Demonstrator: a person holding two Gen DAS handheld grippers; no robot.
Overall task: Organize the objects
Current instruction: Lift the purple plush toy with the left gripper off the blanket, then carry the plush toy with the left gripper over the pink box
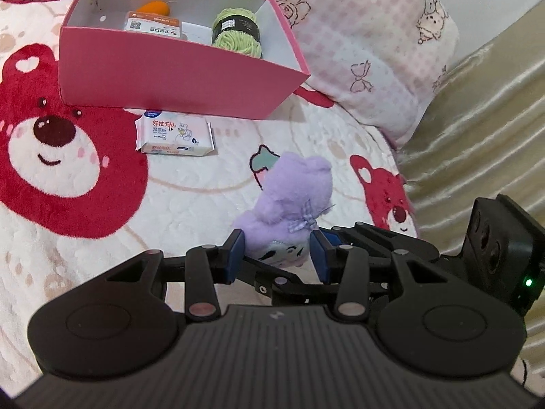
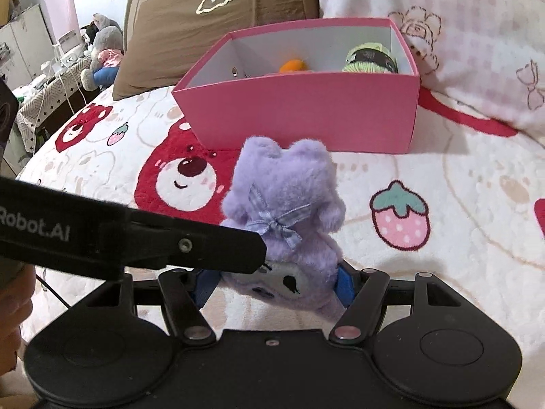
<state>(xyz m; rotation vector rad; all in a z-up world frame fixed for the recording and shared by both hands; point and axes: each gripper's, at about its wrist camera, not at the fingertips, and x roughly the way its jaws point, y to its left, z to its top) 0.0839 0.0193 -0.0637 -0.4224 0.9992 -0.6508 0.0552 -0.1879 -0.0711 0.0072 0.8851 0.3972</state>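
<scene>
We read "Robot.AI" on the left tool (image 2: pixel 262 255). Wipes (image 1: pixel 175 135) bore unreadable Chinese print. Both tools, left (image 1: pixel 277 250) and right (image 2: pixel 276 284), partly open, clamped the plush (image 2: pixel 286 197) above the bed (image 2: pixel 460 204), near the box (image 2: pixel 306 112).

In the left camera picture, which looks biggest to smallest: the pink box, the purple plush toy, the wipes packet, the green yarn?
1. pink box
2. purple plush toy, though it sits nearest the camera, which enlarges it
3. wipes packet
4. green yarn, partly hidden by the box wall
</scene>
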